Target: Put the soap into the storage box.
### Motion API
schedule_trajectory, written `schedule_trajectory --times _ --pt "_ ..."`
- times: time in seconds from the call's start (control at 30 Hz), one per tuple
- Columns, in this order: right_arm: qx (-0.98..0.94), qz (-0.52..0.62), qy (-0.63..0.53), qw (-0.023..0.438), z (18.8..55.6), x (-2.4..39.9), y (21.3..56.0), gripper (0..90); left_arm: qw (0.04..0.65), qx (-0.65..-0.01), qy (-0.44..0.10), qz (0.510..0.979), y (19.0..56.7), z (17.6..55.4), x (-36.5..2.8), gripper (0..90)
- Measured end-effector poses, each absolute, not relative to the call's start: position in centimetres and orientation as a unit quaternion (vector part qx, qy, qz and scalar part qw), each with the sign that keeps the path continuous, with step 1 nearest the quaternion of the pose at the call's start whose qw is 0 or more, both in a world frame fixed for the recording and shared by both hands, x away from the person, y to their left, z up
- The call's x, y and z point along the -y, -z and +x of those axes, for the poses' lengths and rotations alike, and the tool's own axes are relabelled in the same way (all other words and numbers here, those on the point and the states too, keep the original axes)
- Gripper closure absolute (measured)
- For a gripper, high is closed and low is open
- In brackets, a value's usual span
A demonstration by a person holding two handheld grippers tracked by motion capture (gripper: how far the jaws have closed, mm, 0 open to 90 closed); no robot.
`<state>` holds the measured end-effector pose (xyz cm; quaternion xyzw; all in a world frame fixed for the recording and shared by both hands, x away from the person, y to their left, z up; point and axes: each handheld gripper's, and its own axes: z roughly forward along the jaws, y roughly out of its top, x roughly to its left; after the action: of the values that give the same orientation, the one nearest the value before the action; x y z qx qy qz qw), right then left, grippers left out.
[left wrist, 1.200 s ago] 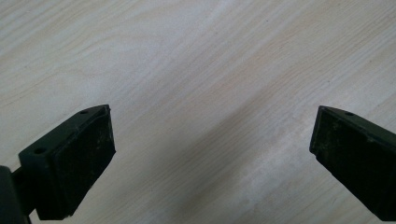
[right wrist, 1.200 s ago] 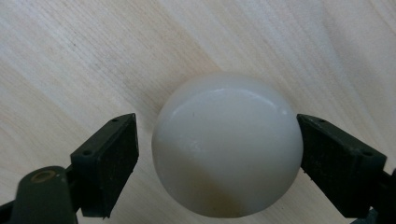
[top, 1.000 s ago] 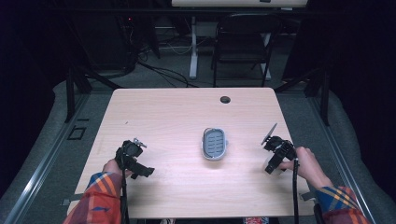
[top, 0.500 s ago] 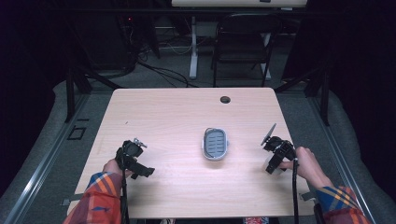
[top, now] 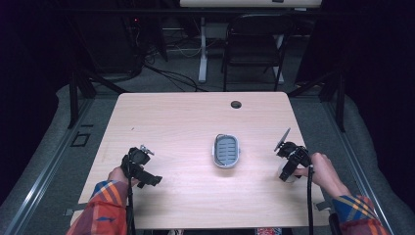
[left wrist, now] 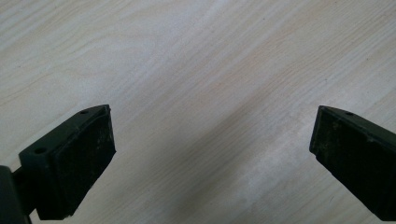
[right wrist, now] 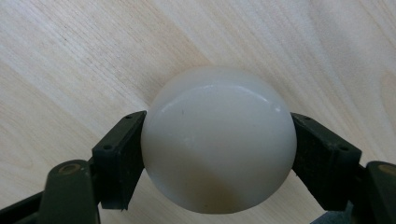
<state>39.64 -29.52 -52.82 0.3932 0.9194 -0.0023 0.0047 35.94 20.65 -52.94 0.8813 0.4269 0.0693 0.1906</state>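
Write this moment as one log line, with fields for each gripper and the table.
left gripper: open, nothing between jaws | right gripper: shut on white ball | grey dish: mid-table, untouched

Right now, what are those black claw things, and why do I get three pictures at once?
A person sits at a wooden table holding a pinching tool in each hand. One camera looks down from above; one small camera rides on each tool. The left gripper is open, with bare wood between its jaws. The right gripper squeezes a smooth white ball. From above, the right gripper is near the table's right edge. In the middle lies a small grey oval dish.
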Motion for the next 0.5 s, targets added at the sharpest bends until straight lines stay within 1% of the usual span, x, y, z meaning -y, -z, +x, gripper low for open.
schedule_trajectory --times 0.13,0.23,0.4,0.5 --pt "-0.919 0.395 -0.005 0.009 39.6 29.5 52.8 24.1 0.19 -0.427 -0.069 0.882 52.9 35.9 -20.6 0.0" --pt "-0.919 0.394 0.005 -0.002 39.5 29.3 52.7 24.1 0.19 -0.428 -0.069 0.881 53.0 35.9 -20.7 0.0" --pt "-0.918 0.396 -0.006 0.005 39.5 28.8 52.9 24.2 0.19 -0.427 -0.069 0.881 52.9 35.9 -20.7 0.0" --pt "-0.928 0.371 0.019 -0.001 40.1 28.1 52.4 24.2 0.189 -0.425 -0.068 0.882 52.9 35.9 -20.7 0.0"
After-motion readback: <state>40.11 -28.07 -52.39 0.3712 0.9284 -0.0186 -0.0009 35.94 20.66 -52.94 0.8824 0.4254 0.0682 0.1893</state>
